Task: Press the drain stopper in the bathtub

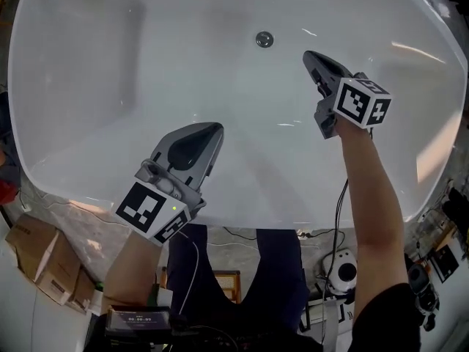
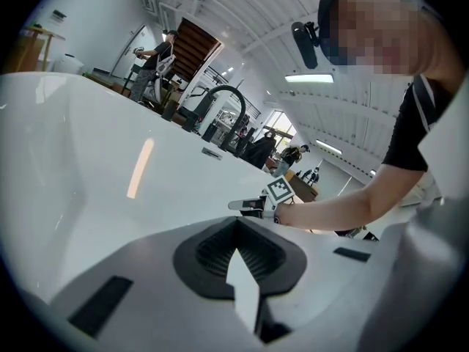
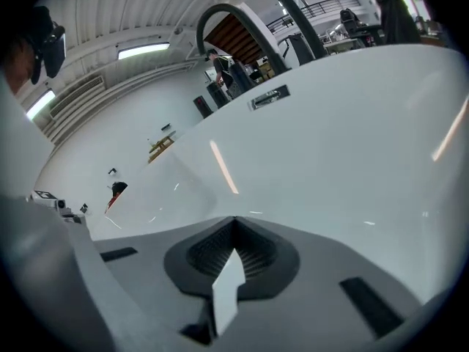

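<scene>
Our left claw (image 1: 215,129) and right claw (image 1: 309,54) are light grey shells that taper to a point, with black ribbed pads (image 2: 212,251) inside. Each bears a white cube with black square markers: the left cube (image 1: 152,211) and the right cube (image 1: 361,101). A thin black cable (image 1: 338,204) runs beside our right arm. We wear a black short sleeve (image 1: 381,317), dark blue trousers (image 1: 275,270) and a black camera (image 2: 304,44) on the head.
</scene>
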`<state>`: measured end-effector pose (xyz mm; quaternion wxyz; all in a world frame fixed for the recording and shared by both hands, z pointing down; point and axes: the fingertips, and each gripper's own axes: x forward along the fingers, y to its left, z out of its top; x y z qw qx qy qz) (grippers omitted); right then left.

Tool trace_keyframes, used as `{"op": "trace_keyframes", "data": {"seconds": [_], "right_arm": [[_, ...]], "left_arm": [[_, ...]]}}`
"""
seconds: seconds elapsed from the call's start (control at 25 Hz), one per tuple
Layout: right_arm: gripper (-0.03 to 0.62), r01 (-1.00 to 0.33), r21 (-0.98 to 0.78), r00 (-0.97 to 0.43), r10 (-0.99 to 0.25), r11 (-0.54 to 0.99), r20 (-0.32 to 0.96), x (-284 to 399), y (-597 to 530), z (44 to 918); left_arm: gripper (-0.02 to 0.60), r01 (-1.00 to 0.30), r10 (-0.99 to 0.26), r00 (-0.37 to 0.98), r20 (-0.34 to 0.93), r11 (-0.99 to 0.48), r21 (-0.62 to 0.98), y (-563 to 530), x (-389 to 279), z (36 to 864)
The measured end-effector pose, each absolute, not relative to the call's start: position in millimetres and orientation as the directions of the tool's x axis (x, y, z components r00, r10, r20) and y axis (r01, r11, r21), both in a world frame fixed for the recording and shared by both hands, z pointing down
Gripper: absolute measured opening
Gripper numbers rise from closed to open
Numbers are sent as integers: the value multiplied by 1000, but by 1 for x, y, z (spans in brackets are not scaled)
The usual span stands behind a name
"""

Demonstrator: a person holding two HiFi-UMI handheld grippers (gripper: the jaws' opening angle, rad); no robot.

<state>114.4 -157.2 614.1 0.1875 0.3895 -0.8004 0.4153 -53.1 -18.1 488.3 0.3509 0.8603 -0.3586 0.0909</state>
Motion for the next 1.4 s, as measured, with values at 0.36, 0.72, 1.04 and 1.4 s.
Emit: {"op": "trace_keyframes", "data": {"seconds": [0.36, 0.72, 1.04, 1.4], "right_arm": [[17, -824, -484, -567, -419, 294, 710, 114, -173, 691], [17, -846, -461, -532, -363, 268, 765, 102, -188, 755], [17, -879, -414, -474, -326, 239, 818, 102, -211, 829], [17, -894, -388, -440, -287, 222, 851, 109, -221, 882]], "left_arm": [[8, -684, -581, 716, 387, -473, 556, -15, -69, 500], [8, -682, -586, 716, 379, -472, 559, -14, -79, 509], [8, -681, -574, 712, 405, -423, 598, -14, -80, 526], [8, -677, -520, 728, 446, -443, 588, -12, -76, 531]]}}
